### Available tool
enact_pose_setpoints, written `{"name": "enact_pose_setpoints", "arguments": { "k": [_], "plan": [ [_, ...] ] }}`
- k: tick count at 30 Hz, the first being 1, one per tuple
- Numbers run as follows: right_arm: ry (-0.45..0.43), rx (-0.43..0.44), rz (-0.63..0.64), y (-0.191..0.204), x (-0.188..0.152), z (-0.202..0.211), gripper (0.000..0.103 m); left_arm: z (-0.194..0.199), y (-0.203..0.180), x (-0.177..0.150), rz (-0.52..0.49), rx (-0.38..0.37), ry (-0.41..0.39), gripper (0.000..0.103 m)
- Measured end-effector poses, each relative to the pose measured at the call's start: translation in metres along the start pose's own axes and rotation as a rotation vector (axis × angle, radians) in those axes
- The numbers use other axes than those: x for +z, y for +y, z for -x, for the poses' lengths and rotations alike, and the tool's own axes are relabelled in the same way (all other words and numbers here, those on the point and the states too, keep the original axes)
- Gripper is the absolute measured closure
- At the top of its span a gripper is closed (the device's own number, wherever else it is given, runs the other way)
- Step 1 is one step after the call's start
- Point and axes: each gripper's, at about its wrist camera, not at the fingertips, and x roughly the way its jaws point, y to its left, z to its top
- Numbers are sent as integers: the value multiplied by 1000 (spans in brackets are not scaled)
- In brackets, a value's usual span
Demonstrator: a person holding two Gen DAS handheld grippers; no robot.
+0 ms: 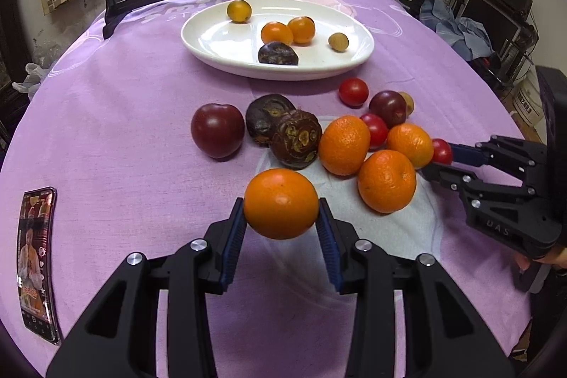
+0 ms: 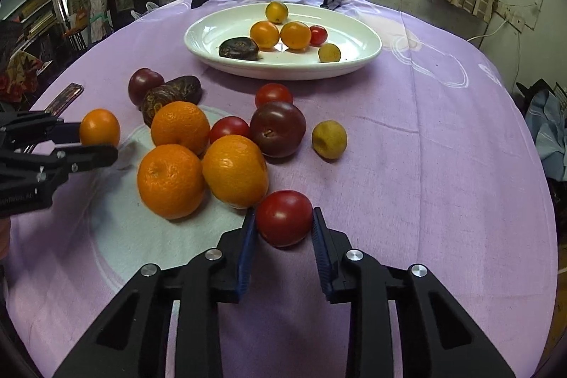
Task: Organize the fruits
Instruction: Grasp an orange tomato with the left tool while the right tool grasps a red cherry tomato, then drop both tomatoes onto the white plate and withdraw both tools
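Two fruits are in my grip at once: my left gripper (image 1: pixel 281 218) is clamped on a smooth round orange citrus fruit (image 1: pixel 281 203) at the near edge of the pile, and my right gripper (image 2: pixel 283 224) is closed on a glossy red tomato (image 2: pixel 284 218) just beside the mandarins. Both sit low over the purple tablecloth (image 2: pixel 425 165). The loose pile between us holds three dimpled orange mandarins (image 2: pixel 170 181), dark purple plums (image 2: pixel 278 129), brown wrinkled fruits (image 1: pixel 296 139), small red tomatoes (image 2: pixel 273 94) and one dull yellow fruit (image 2: pixel 329 139). Behind it, the white oval ceramic plate (image 1: pixel 212 41) holds small orange and yellow round fruits, one dark wrinkled fruit, one pale yellow one and a red tomato.
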Motion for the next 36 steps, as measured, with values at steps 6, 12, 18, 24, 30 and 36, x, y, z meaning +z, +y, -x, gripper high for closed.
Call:
{"name": "enact_pose_setpoints", "arguments": {
  "k": [6, 12, 18, 24, 30, 36],
  "plan": [
    [-95, -7, -43, -8, 4, 35, 72, 10, 4, 13, -12, 6, -10, 64],
    [-213, 8, -47, -10, 40, 56, 72, 11, 5, 50, -29, 30, -57, 64],
    [-189, 2, -13, -7, 86, 21, 72, -15, 22, 102, 22, 84, -53, 64],
    [-123, 22, -19, -3, 113, -25, 72, -48, 31, 136, 39, 120, -33, 64],
    [-80, 28, -37, -4, 125, -54, 71, -79, 33, 150, 46, 121, 2, 61],
    [-76, 33, -40, -7, 117, -52, 67, -76, 33, 150, 63, 120, -25, 44]
  ]
}}
